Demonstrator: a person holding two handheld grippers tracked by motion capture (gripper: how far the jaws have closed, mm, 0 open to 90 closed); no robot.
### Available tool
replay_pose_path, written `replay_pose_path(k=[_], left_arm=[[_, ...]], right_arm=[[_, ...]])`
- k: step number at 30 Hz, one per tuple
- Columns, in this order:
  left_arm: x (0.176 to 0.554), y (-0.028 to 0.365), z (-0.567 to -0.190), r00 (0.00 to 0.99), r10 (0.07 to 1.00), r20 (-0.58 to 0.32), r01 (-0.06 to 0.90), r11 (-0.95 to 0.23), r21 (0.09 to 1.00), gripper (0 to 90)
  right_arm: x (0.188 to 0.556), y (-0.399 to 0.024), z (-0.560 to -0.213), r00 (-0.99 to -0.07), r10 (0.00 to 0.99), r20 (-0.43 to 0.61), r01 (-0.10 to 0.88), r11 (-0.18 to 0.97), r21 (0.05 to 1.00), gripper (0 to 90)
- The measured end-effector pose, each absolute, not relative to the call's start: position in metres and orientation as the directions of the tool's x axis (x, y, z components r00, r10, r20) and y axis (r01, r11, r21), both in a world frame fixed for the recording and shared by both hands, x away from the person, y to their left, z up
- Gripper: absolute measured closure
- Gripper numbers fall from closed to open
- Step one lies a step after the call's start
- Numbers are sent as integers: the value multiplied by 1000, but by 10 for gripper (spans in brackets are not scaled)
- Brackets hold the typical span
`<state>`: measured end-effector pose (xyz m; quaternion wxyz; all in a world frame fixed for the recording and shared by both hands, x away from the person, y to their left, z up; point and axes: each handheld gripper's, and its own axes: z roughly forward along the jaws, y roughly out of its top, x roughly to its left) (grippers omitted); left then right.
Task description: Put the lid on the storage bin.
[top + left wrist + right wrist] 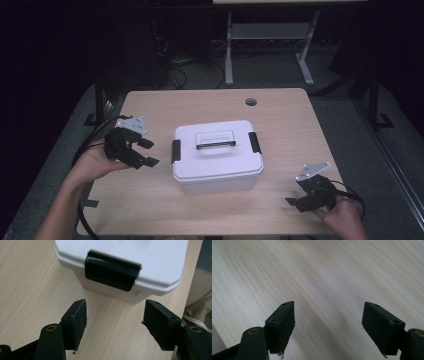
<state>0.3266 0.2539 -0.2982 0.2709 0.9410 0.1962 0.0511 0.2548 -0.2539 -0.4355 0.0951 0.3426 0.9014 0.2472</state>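
Observation:
A white lidded storage box (pixel 217 157) stands in the middle of the wooden table (pixel 280 115). Its lid carries a black-barred handle (pixel 216 144) and a black clip at each short end (pixel 175 150) (pixel 254 142). My left gripper (pixel 148 152) hovers just left of the box, open, pointing at the left clip (pixel 112 271), a short gap away. The box's white lid (pixel 155 257) fills the top of the left gripper view. My right gripper (pixel 294 202) is open near the table's front right edge, apart from the box, above bare wood (pixel 324 277).
A round cable hole (pixel 251 102) sits near the table's far edge. Beyond the table stand a metal desk frame (pixel 270 45) and loose cables on a dark floor. Cables trail from both grippers over the table's sides.

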Motion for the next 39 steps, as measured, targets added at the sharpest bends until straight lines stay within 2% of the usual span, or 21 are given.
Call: replay_pose_path(k=[39], left_arm=[[310, 289, -353, 883, 468, -40, 417, -742, 525, 336]], right_arm=[[255, -250, -440, -755, 656, -13, 565, 661, 495, 259]])
